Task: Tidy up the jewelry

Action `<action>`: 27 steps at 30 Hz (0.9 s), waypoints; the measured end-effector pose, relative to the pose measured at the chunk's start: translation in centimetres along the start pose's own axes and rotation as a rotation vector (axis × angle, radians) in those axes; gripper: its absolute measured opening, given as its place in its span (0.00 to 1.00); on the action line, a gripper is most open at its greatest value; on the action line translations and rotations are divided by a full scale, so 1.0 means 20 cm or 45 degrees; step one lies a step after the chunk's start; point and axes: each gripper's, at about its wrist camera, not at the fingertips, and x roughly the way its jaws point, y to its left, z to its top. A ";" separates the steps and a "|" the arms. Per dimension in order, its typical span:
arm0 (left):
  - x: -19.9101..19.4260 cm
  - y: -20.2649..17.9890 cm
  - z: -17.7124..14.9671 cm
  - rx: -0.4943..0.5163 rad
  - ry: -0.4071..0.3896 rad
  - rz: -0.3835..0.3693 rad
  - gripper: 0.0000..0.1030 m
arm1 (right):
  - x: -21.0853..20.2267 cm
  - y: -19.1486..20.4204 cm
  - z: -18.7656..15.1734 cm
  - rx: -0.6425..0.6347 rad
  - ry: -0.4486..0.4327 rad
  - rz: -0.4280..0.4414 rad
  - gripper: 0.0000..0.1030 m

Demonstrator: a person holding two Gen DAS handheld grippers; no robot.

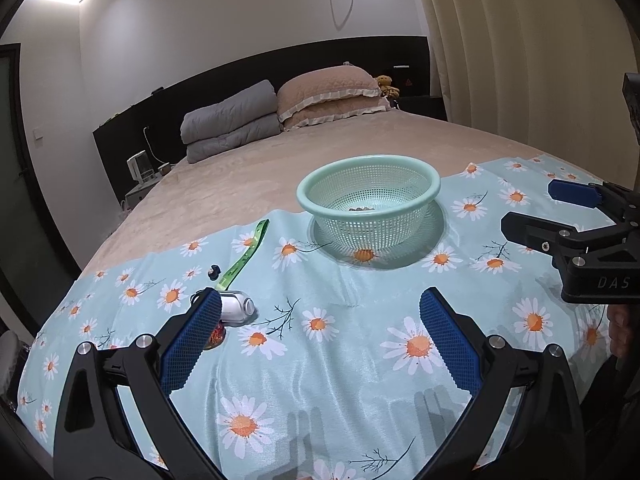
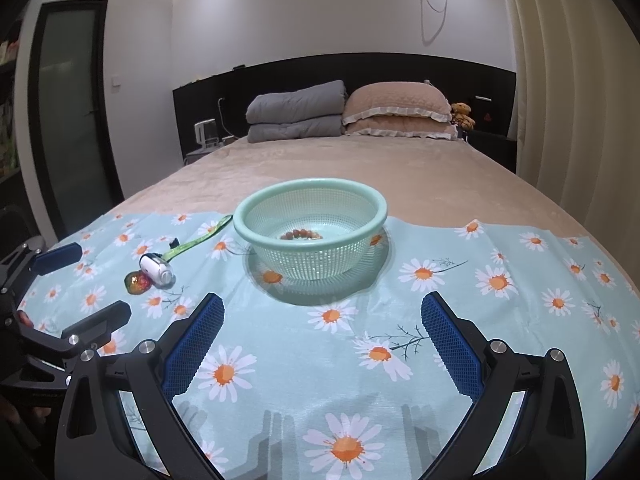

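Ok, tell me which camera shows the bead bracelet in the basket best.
The right wrist view: it looks down into the green basket, so the bead bracelet shows as a brown arc. The left wrist view catches only a sliver of beads past the rim.

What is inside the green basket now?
Inside the green basket, a string of brown beads lies on the bottom. The near wall hides part of the floor, so I cannot tell whether anything else lies there.
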 end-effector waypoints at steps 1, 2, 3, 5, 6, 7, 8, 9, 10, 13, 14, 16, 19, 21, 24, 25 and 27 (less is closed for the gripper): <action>0.00 0.00 0.00 -0.001 0.003 0.000 0.95 | 0.00 0.00 0.00 -0.001 -0.001 0.000 0.92; 0.01 0.00 0.00 0.001 0.007 0.001 0.95 | 0.00 0.00 0.00 -0.001 -0.001 0.001 0.92; 0.01 0.00 0.00 0.004 0.008 0.008 0.95 | 0.00 0.00 0.00 -0.002 0.000 0.001 0.92; 0.01 -0.01 0.00 0.010 0.006 0.009 0.95 | 0.00 0.00 0.00 -0.003 0.003 0.000 0.92; 0.01 -0.01 0.00 0.015 0.006 0.006 0.95 | 0.00 0.00 0.00 -0.004 0.004 0.000 0.92; 0.01 -0.02 -0.01 0.023 0.006 0.007 0.95 | 0.00 0.01 0.00 -0.005 0.004 0.000 0.92; 0.01 -0.02 -0.01 0.032 0.006 0.007 0.95 | 0.00 0.01 0.00 -0.007 0.004 0.000 0.92; 0.01 -0.03 -0.01 0.042 0.008 0.003 0.95 | 0.00 0.01 0.00 -0.008 0.002 0.000 0.92; 0.01 -0.04 -0.01 0.052 0.008 -0.002 0.95 | 0.00 0.01 0.00 -0.009 0.000 0.000 0.92; 0.00 -0.05 -0.02 0.068 0.004 -0.003 0.95 | 0.00 0.02 0.00 -0.013 0.003 0.000 0.92; 0.00 -0.05 -0.02 0.069 0.006 -0.003 0.95 | 0.00 0.02 0.00 -0.014 0.005 -0.002 0.92; 0.01 -0.05 -0.02 0.068 0.008 0.000 0.95 | 0.00 0.02 0.00 -0.015 0.004 0.001 0.92; 0.01 -0.05 -0.01 0.061 0.013 0.001 0.95 | 0.00 0.02 0.00 -0.016 0.004 0.002 0.92; 0.01 -0.05 -0.01 0.059 0.016 0.003 0.95 | 0.00 0.02 0.00 -0.016 0.002 0.003 0.92; 0.02 -0.05 -0.01 0.062 0.023 0.010 0.95 | 0.00 0.02 0.00 -0.018 0.002 0.005 0.92; 0.02 -0.05 -0.01 0.064 0.021 0.011 0.95 | 0.00 0.02 0.00 -0.019 0.002 0.006 0.92; 0.01 -0.05 -0.01 0.067 0.013 0.009 0.95 | 0.00 0.02 -0.01 -0.020 0.002 0.007 0.92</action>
